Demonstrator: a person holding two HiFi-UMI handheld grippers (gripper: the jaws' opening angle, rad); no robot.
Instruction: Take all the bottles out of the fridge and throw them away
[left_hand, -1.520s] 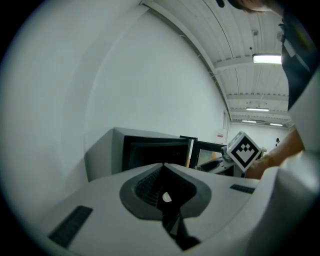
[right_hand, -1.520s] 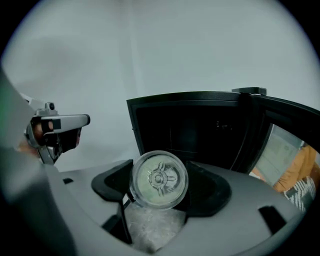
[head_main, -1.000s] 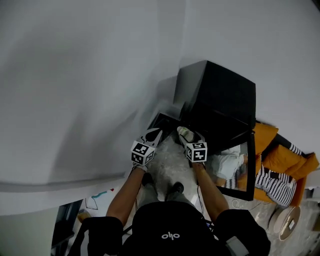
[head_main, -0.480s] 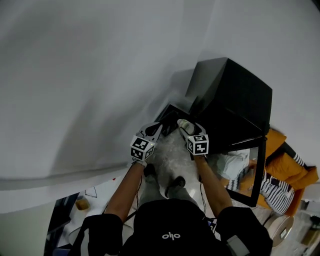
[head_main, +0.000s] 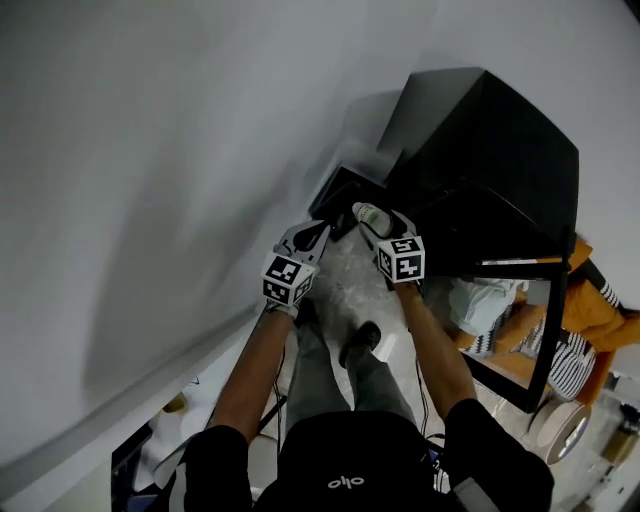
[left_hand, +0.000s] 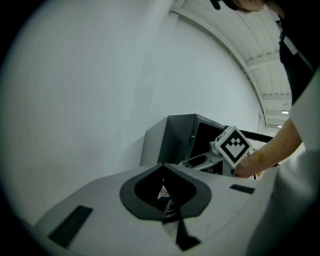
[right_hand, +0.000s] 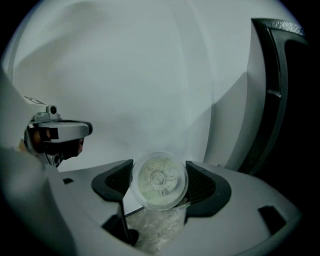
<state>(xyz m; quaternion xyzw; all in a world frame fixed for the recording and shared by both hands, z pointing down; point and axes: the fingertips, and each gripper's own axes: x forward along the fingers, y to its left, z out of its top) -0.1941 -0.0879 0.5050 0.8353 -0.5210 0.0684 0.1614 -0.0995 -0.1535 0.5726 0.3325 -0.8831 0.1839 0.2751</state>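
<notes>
**Clerk:** What was found on site, largest item first?

**Inspector:** A plain white wall (head_main: 180, 150) filled the scene from 9 to 12 o'clock. A black fridge (head_main: 490, 140) stood against it at 1 o'clock from the person. Its glass-fronted door (head_main: 515, 330) hung open towards 4 o'clock. The pale speckled floor (head_main: 350, 290) ran between the person's feet and the fridge.

**Clerk:** Anything else by the wall?

**Inspector:** A dark container (head_main: 340, 190) sat on the floor, between the wall and the fridge, at 12 o'clock from the two claws. I could not tell what it held.

**Clerk:** And the claws?

**Inspector:** The left claw (head_main: 318, 232) pointed towards that container. In its own view the left claw (left_hand: 167, 212) had its jaws together at the tips, with nothing clamped. The right claw (head_main: 375, 215) was held just beside it, at its 3 o'clock.

**Clerk:** The bottle?

**Inspector:** One clear plastic bottle (head_main: 368, 212) was out of the fridge and clamped in the right claw. In the right gripper view its round base (right_hand: 159, 181) faced away from the camera, pressed between both jaws and over the floor near the container.
</notes>
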